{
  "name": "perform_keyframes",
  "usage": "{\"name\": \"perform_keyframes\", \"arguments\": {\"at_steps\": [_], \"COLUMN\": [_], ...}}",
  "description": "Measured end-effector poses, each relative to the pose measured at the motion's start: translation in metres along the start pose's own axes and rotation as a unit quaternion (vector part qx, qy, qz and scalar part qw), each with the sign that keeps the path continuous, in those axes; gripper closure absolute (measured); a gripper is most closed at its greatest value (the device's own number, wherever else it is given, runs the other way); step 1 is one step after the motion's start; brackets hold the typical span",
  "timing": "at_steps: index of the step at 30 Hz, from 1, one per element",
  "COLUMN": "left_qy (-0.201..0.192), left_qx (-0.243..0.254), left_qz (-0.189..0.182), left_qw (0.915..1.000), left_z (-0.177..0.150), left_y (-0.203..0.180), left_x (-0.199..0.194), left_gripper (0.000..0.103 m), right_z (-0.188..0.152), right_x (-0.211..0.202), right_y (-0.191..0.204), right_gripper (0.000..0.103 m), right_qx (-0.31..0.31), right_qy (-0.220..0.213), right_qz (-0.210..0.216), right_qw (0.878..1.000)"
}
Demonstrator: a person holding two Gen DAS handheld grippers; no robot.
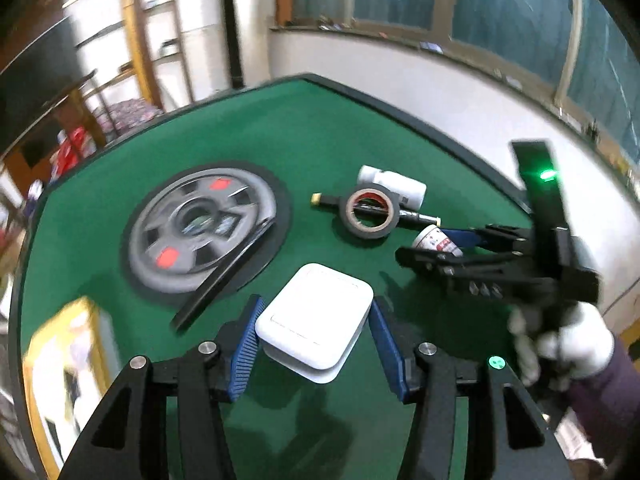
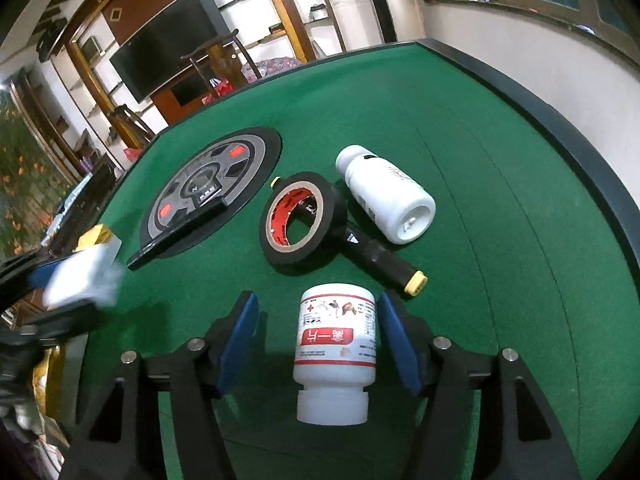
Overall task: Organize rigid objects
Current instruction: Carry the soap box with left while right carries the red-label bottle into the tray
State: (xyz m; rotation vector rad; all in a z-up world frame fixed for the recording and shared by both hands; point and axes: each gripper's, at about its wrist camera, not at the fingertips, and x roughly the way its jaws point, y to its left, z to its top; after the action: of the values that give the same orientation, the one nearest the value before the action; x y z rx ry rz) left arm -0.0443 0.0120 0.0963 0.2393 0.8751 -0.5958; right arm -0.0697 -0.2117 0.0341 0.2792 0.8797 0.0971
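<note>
In your left wrist view, your left gripper [image 1: 316, 334] clamps the white box [image 1: 314, 326] above the green table [image 1: 320, 128]. In your right wrist view, your right gripper [image 2: 318, 344] stands parted around the labelled white bottle [image 2: 336, 354], pads clear of it, near the black tape roll [image 2: 300, 218].

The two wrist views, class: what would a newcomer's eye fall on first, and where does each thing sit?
Probably the white flat box clamped between the left gripper's blue pads, above the green table. Next, the labelled white bottle between the right gripper's open jaws, a gap on either side. Beyond it the black tape roll lies over a black marker, beside a plain white bottle.
</note>
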Motion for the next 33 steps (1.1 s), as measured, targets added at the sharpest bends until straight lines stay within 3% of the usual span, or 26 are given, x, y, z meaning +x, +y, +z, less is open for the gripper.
{"name": "perform_keyframes", "arguments": {"at_steps": [3, 4, 5, 11, 15, 20, 26, 33], "left_qy": [-0.015, -0.019, -0.023, -0.03, -0.025, -0.006, 0.028, 0.049], "left_qx": [-0.038, -0.049, -0.062, -0.164, -0.209, -0.24, -0.243, -0.239], "left_qz": [0.018, 0.026, 0.036, 0.092, 0.115, 0.132, 0.146, 0.176], "left_qw": [0.999, 0.9983, 0.9972, 0.9816, 0.9707, 0.9619, 0.9585, 0.9536], "left_z": [-0.024, -0.032, -0.04, -0.101, -0.138, -0.175, -0.198, -0.193], "left_y": [0.024, 0.035, 0.049, 0.121, 0.149, 0.168, 0.178, 0.187], "left_x": [-0.034, -0.042, -0.049, -0.09, -0.103, -0.101, -0.086, -0.066], "left_gripper": [0.047, 0.047, 0.047, 0.047, 0.047, 0.047, 0.047, 0.046], "right_z": [-0.002, -0.003, -0.004, -0.011, -0.01, -0.008, -0.021, -0.052], "right_x": [-0.002, -0.003, -0.003, -0.017, -0.035, -0.048, -0.051, -0.033], "right_y": [0.008, 0.011, 0.012, 0.018, 0.04, 0.104, 0.202, 0.302], "right_gripper": [0.046, 0.063, 0.068, 0.068, 0.068, 0.068, 0.068, 0.068], "right_qx": [-0.015, -0.02, -0.024, -0.008, -0.013, -0.062, -0.146, -0.229], "right_qy": [0.02, 0.026, 0.034, 0.043, 0.036, 0.039, 0.055, 0.093], "right_qz": [-0.028, -0.04, -0.05, -0.025, 0.009, 0.053, 0.104, 0.145], "right_qw": [0.999, 0.999, 0.998, 0.999, 0.999, 0.996, 0.982, 0.958]}}
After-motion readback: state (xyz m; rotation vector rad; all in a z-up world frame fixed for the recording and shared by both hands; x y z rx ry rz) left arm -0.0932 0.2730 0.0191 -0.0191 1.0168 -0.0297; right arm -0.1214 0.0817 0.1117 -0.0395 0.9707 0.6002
